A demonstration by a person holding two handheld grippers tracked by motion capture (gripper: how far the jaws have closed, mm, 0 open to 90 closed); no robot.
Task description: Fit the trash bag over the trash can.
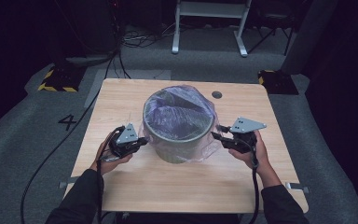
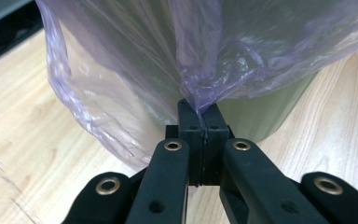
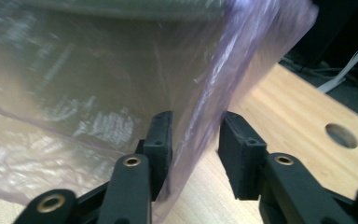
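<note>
The bin (image 3: 121,4) is blurred and cut off behind the plastic bag (image 3: 98,93) in the right gripper view.

thin, glossy, crinkled translucent purple plastic bag (image 2: 135,70) over a smooth matt grey-green bin (image 1: 179,144), on a pale matt wood-grain table (image 1: 121,182); matt black plastic jaws with brass-coloured rivets.

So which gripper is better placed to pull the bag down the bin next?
Left. The left gripper is already shut on the bag beside the bin. The right gripper is open, with a fold of bag between its jaws, not yet pinched.
</note>
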